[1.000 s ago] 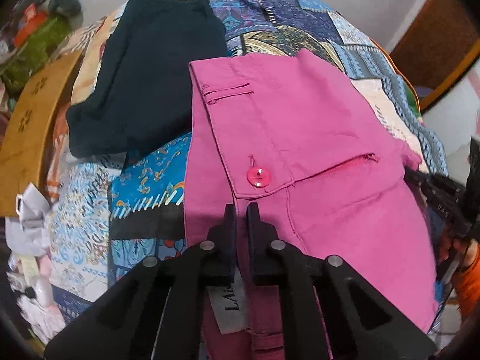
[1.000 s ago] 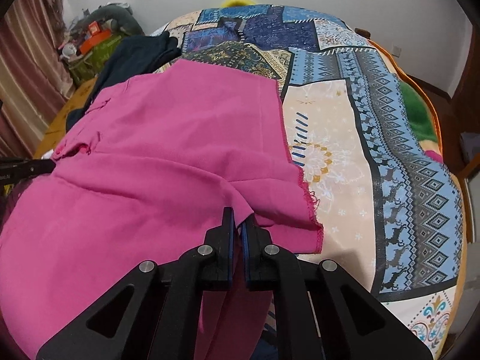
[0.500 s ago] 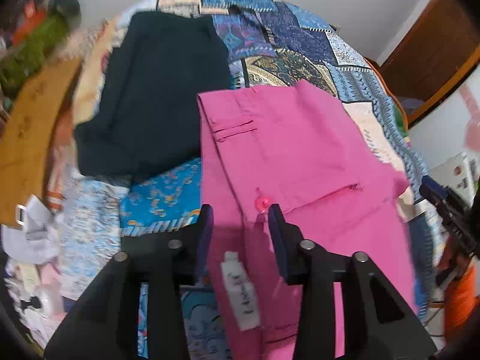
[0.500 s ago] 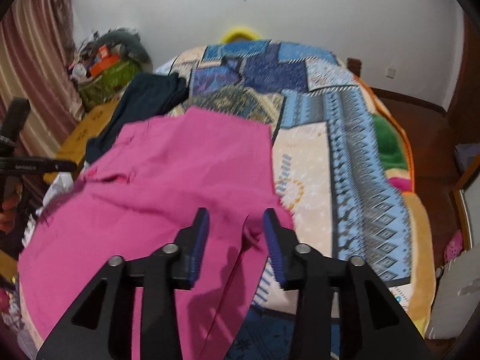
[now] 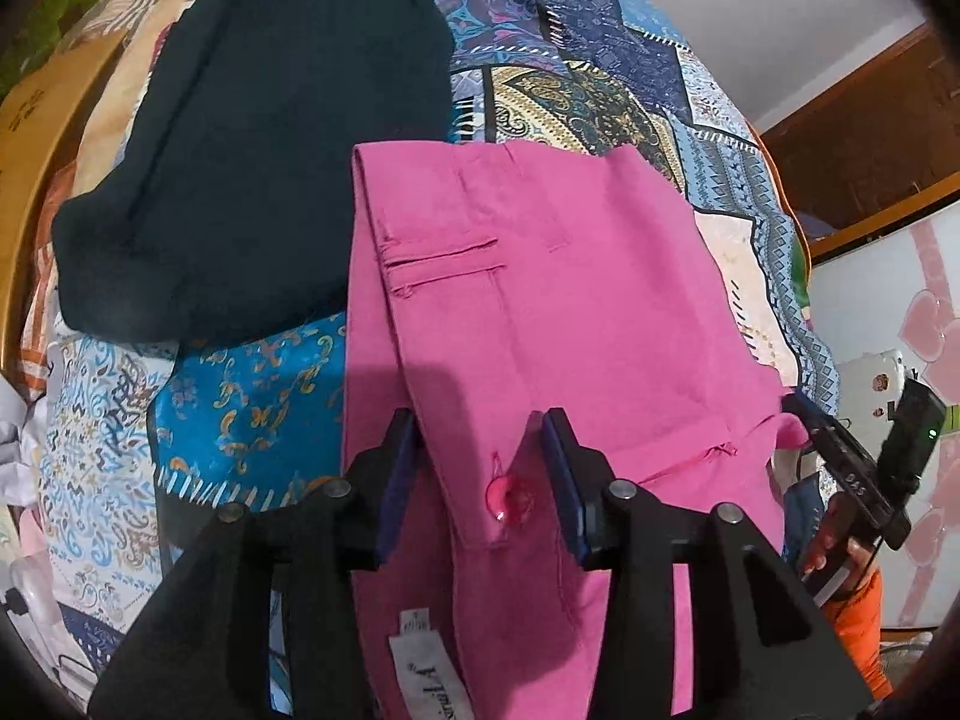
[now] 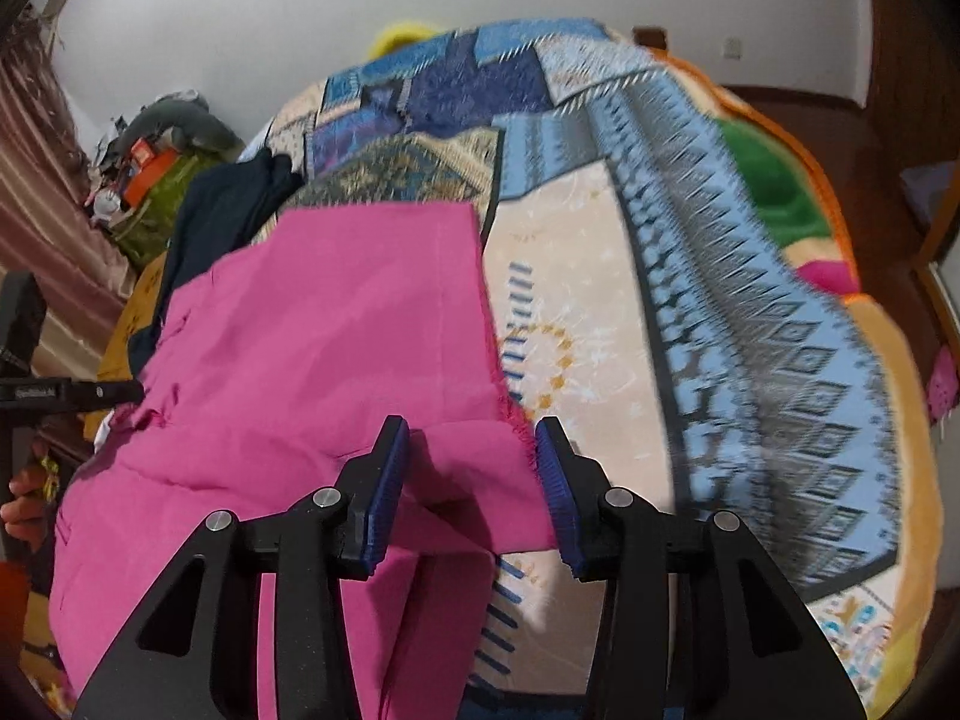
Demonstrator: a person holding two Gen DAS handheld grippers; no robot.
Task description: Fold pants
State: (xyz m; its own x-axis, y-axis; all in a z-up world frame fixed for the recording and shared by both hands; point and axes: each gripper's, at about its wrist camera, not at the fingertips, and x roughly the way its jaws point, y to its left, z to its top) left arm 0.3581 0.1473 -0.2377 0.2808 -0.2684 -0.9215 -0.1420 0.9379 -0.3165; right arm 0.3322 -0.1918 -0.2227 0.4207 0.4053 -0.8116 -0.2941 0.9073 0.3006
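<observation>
We have the bright pink cotton pants (image 5: 540, 312) lying flat on the patchwork-patterned bedspread (image 6: 690, 300), waistband end near us, right beside a dark navy folded garment (image 5: 258, 138). Our left gripper (image 5: 480, 468) has just been opening; its jaws stand apart over the waistband and its pink button (image 5: 510, 501), pads clear of the cloth. Our right gripper (image 6: 471, 468) has just been opening too, jaws parted above the frayed pink hem, gripping nothing.
</observation>
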